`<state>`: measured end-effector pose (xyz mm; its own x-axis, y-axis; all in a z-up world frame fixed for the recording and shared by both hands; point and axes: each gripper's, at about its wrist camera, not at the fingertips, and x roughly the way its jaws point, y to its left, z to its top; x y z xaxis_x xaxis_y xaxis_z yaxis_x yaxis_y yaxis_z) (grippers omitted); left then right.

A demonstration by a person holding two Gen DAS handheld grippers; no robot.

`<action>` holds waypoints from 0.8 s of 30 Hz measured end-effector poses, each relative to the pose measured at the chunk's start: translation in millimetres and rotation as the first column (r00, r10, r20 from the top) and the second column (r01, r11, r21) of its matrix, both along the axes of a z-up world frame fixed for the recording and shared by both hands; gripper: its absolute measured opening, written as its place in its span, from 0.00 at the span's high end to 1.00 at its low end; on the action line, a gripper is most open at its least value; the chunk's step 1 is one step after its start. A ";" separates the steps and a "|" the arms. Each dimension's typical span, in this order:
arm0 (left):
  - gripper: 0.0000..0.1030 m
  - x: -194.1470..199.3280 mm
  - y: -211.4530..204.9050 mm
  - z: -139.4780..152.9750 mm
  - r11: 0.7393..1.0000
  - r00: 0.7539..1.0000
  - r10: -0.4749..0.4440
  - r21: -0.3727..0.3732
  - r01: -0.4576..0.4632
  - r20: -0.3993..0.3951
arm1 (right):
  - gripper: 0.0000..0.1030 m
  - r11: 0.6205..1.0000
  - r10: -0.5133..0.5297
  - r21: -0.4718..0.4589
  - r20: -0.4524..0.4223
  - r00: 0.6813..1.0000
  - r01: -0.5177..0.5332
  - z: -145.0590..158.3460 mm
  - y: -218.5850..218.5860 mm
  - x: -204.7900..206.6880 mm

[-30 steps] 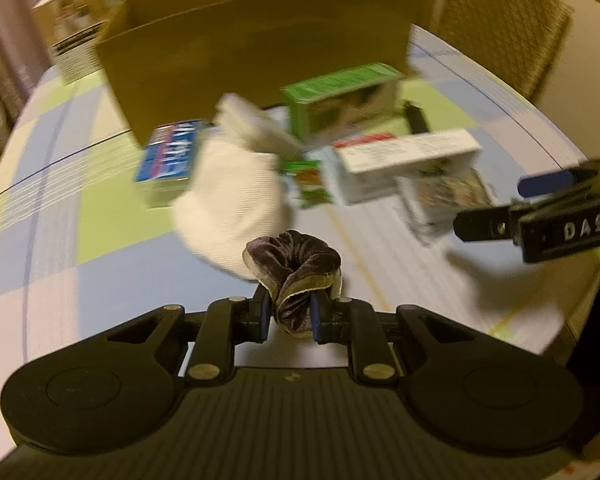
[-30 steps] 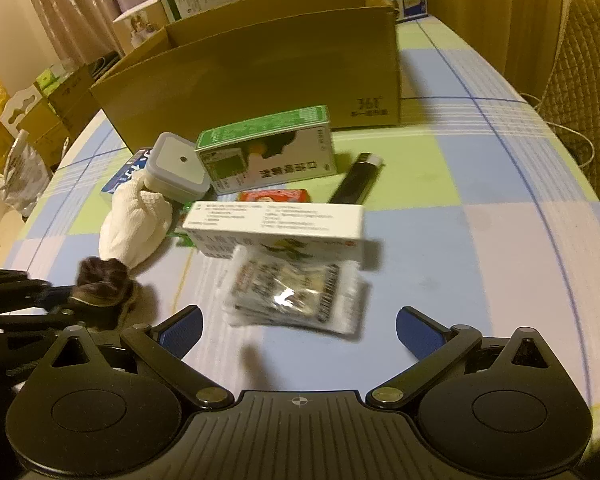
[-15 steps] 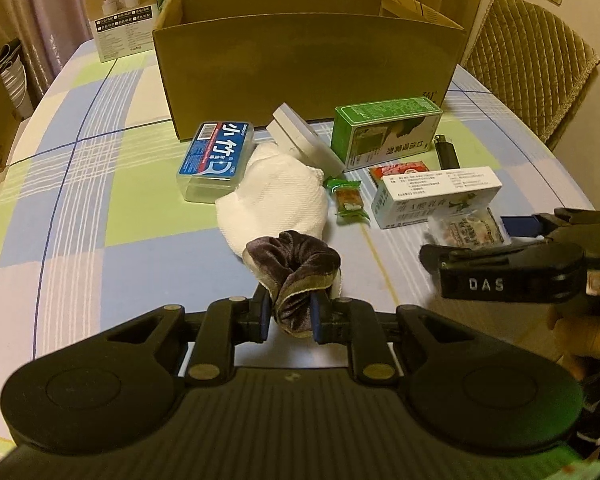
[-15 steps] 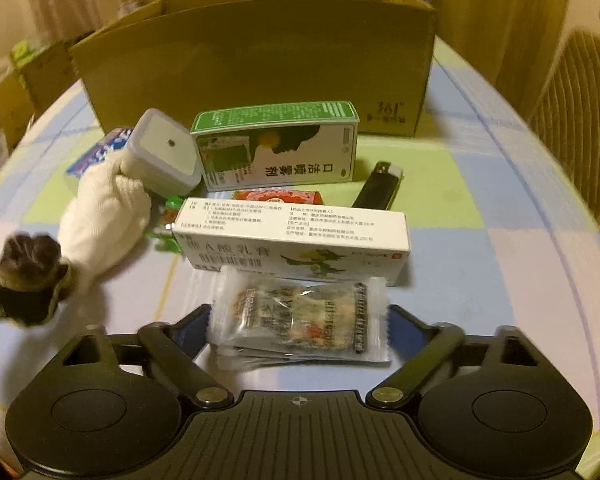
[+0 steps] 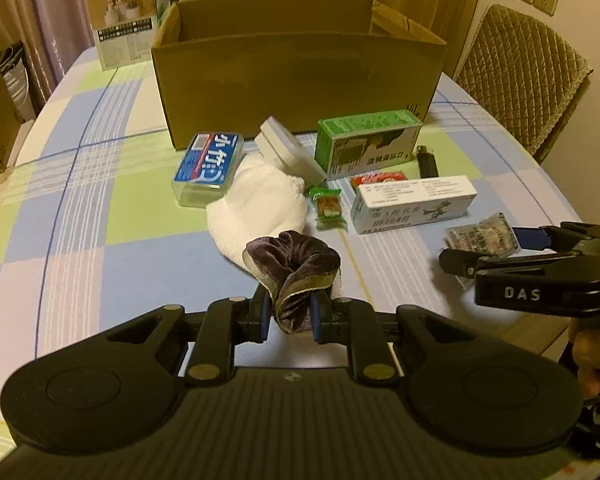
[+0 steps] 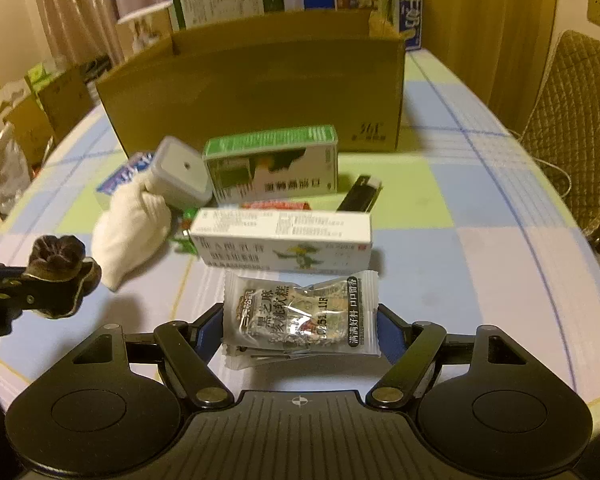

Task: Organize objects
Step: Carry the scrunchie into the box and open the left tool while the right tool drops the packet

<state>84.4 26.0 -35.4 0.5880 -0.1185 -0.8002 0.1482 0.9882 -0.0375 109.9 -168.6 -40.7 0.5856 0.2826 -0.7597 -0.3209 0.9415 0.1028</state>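
The left gripper [image 5: 290, 312] was pinched tight on a dark velvet scrunchie [image 5: 292, 270], held clear above the checked tablecloth [image 5: 80, 208] at the near edge of the round table. Gripping it by 1 bunched fold looked sensible: the fabric is soft, so it would sag but not slip, and the bulk of it flopped forward over the fingertips. From that gripper, the open cardboard box [image 5: 300, 68] stood at 12 o'clock, upright, its near wall facing the clutter, presumably the place where everything was meant to end up.

The right gripper [image 6: 300, 330] sat low and level, its 2 blue-padded fingers spread on either side of a clear snack packet [image 6: 302, 314] lying flat on the cloth (whether the pads already touched the wrapper, I could not tell). The approach ran along the table, so the fingers could close on the packet's short ends.

Beyond the packet, at 12 o'clock from the right gripper, lay a white medicine carton [image 6: 282, 242]. Behind that stood a green box [image 6: 272, 164], with a black lighter [image 6: 362, 198] at 1 o'clock. A white sock [image 6: 130, 230] lay at 10 o'clock, with a small grey case [image 6: 180, 174] leaning on its far end. Only part of the person showed, a hand [image 5: 592, 356] behind the right tool.
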 end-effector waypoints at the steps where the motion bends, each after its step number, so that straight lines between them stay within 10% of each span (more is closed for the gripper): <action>1: 0.85 -0.3 -0.5 3.1 1.000 1.000 0.000 -0.001 0.000 0.005 | 0.28 1.000 -0.002 0.009 0.006 1.000 0.002 4.7 -1.3 -0.5; 12: 0.85 25.8 -6.7 59.5 0.999 0.994 -0.041 0.012 0.040 0.099 | 0.28 0.996 0.031 0.084 0.108 0.994 -0.040 71.6 0.2 26.2; 24: 0.85 126.8 -0.8 119.3 0.996 0.980 -0.069 0.075 0.056 0.188 | 0.28 0.988 0.039 0.137 0.202 0.979 -0.068 148.7 18.9 150.0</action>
<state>211.2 25.1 84.0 0.7235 -0.1086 -0.6818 0.2078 0.9760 0.0651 259.9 -149.7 108.1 0.7016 0.4146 -0.5796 -0.3981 0.9026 0.1638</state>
